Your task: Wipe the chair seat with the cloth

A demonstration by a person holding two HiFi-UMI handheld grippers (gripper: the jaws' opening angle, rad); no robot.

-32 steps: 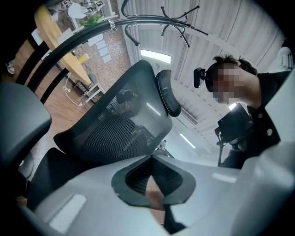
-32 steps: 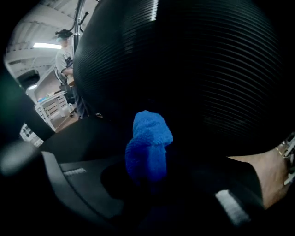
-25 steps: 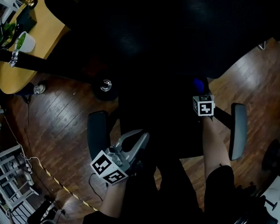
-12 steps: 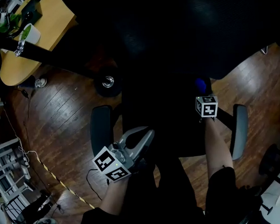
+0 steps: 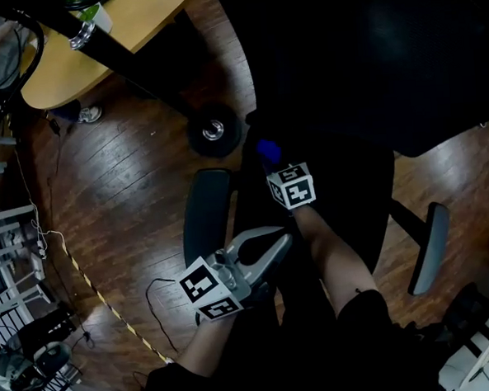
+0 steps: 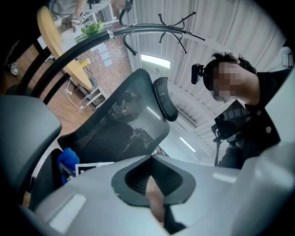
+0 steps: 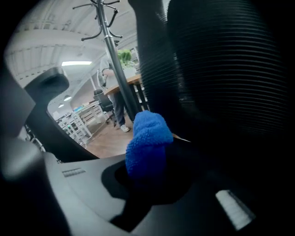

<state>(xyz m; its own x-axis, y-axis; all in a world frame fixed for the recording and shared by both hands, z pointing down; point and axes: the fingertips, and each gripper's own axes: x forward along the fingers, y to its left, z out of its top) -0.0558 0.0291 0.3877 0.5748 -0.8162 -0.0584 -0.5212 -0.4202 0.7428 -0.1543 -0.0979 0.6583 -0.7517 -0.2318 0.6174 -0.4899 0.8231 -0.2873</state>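
Observation:
The black chair seat (image 5: pixel 347 188) fills the middle of the head view, very dark. My right gripper (image 5: pixel 271 162) is over the seat's left part, near the left armrest (image 5: pixel 207 216), shut on a blue cloth (image 5: pixel 266 151). In the right gripper view the cloth (image 7: pixel 146 142) bulges out between the jaws of my right gripper (image 7: pixel 146 171), close to the ribbed dark chair back (image 7: pixel 221 78). My left gripper (image 5: pixel 284 240) hangs at the seat's front left edge, jaws shut with nothing held. Its own view shows the left gripper (image 6: pixel 150 158) closed, the cloth (image 6: pixel 69 162) and the mesh chair back (image 6: pixel 124 126) ahead.
A right armrest (image 5: pixel 429 241) stands at the right. A chair caster (image 5: pixel 213 131) and a wooden desk (image 5: pixel 95 47) lie at the upper left over the wood floor (image 5: pixel 120 190). A coat stand (image 7: pixel 108 32) rises behind the chair. A cable (image 5: pixel 75 267) trails along the floor.
My right gripper has swept left across the seat with the cloth, from near the right armrest to near the left one. The left gripper has stayed put and shut.

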